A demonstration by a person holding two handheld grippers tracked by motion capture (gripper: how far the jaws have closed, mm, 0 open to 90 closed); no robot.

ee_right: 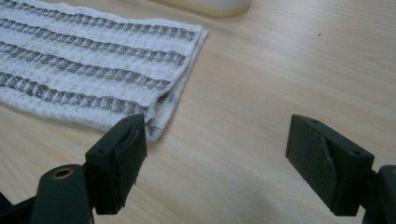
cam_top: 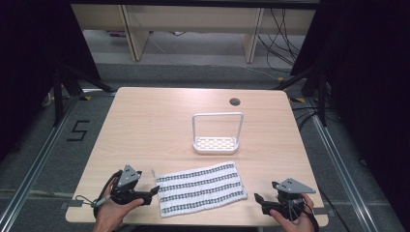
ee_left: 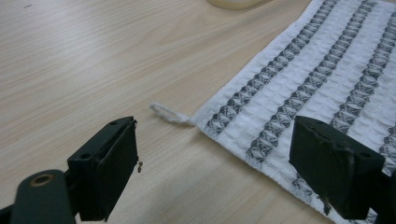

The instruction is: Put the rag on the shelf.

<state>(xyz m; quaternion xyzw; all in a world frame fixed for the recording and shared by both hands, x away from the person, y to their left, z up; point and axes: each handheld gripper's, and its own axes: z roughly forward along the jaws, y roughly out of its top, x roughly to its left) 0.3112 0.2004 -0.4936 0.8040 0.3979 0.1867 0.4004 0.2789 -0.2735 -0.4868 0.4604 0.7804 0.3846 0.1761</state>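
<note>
Rack (cam_top: pixel 217 144) empty, towel (cam_top: pixel 200 188) lying beside it

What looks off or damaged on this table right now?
The striped towel lies slightly askew to the table edge, and a loose thread trails from its corner. The right gripper's jaw pad looks torn. Otherwise nothing stands out.

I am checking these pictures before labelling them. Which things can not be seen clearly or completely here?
- White plastic rack with a tall loop handle: in both gripper views the top edge cuts it to a pale sliver.
- White waffle-weave towel with grey stripes: cut by the frame edges in both gripper views; its underside lies hidden against the light wooden table.
- Small dark round spot near the table's far edge: too small to identify.
- Left gripper and right gripper: hands cover their handles.
</note>
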